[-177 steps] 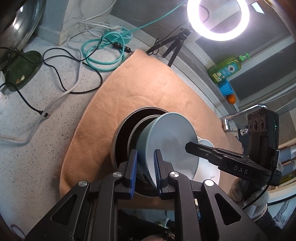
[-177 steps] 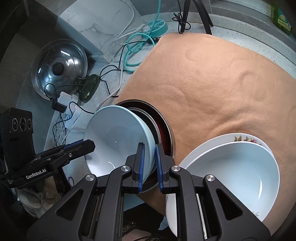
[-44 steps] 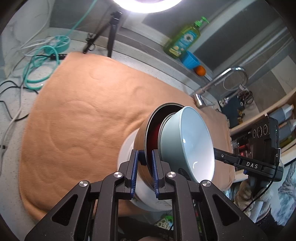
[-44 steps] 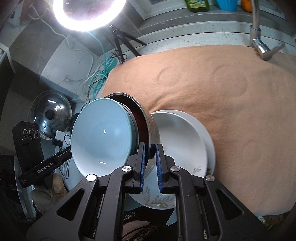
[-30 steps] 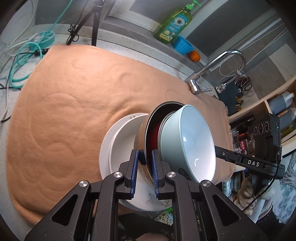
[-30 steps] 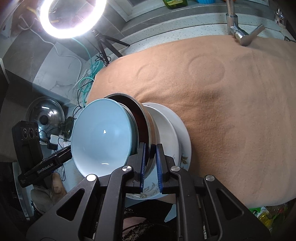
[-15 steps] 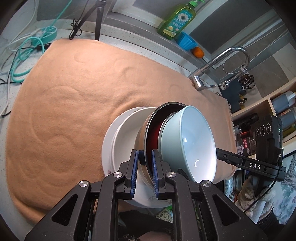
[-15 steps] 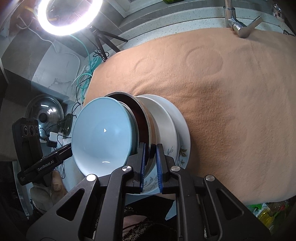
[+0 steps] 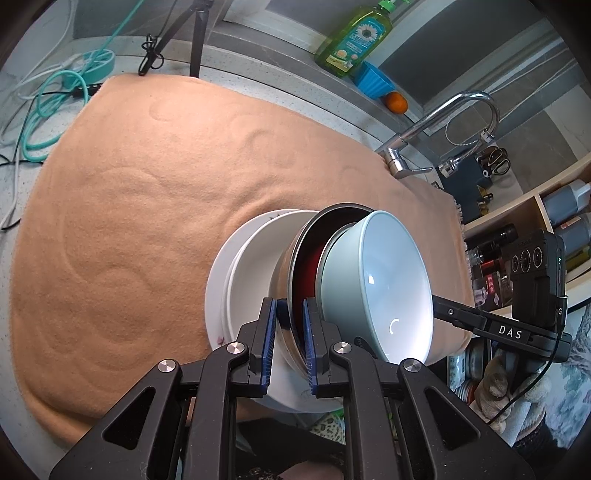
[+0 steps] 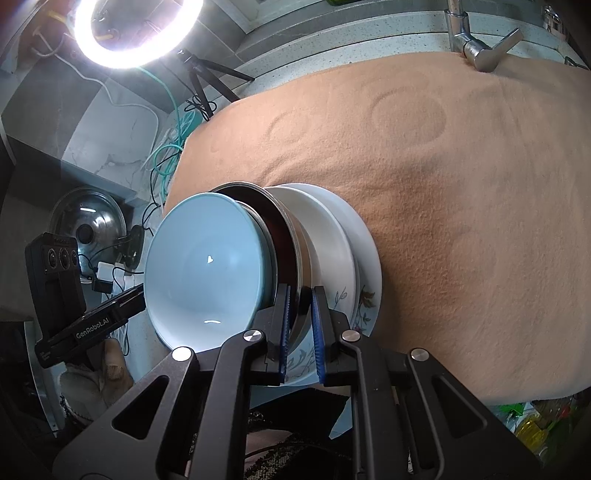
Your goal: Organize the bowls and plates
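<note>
Both grippers hold one nested stack. My left gripper [image 9: 290, 332] is shut on the rim of a steel bowl [image 9: 293, 280] with a red inside. My right gripper [image 10: 301, 325] is shut on the opposite rim of the same steel bowl [image 10: 291, 236]. A light blue bowl [image 9: 384, 288] sits nested in it, also in the right wrist view [image 10: 203, 266]. The stack hangs over or rests in a white bowl [image 9: 255, 266] on a floral plate [image 10: 364, 291] at the near edge of the tan mat [image 9: 147, 177]; contact is unclear.
A faucet [image 9: 443, 122], green soap bottle [image 9: 354, 37], blue cup [image 9: 373, 81] and orange [image 9: 397, 101] stand behind the mat. Cables [image 9: 44, 107], a ring light on a tripod [image 10: 136, 29] and a pot lid [image 10: 88, 225] lie to the left. Shelves with bottles [image 9: 554, 221] are on the right.
Both grippers carried the stack from the mat's left part to the right, over the white bowl and floral plate. In the last half second it barely moved.
</note>
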`<control>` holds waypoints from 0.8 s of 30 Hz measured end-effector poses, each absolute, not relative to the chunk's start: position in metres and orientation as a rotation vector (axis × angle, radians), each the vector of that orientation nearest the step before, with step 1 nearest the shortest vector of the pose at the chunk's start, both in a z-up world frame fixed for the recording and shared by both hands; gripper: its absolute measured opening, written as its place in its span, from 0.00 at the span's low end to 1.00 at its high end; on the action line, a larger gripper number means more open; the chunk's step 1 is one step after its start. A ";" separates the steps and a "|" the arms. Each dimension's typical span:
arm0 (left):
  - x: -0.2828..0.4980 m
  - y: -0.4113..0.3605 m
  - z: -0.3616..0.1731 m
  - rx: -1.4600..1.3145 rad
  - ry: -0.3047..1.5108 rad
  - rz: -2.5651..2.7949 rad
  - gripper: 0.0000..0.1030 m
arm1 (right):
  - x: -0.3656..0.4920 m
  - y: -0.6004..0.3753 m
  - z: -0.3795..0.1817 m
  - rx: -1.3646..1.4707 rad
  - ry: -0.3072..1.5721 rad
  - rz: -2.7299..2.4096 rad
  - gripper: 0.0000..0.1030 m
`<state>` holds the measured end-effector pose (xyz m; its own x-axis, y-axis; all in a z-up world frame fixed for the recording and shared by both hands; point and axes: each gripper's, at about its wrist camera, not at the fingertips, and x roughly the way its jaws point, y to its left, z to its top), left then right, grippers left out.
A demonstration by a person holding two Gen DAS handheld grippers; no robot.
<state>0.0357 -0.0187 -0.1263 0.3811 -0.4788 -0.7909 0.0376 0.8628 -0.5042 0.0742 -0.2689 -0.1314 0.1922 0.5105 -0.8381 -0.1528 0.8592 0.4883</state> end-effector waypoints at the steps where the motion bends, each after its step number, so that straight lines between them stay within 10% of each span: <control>1: 0.036 -0.019 -0.126 -0.443 1.140 -0.343 0.11 | 0.074 -0.269 -0.131 0.327 1.300 0.477 0.12; 24: 0.031 -0.010 -0.127 -0.455 1.126 -0.323 0.13 | 0.071 -0.270 -0.129 0.335 1.288 0.492 0.13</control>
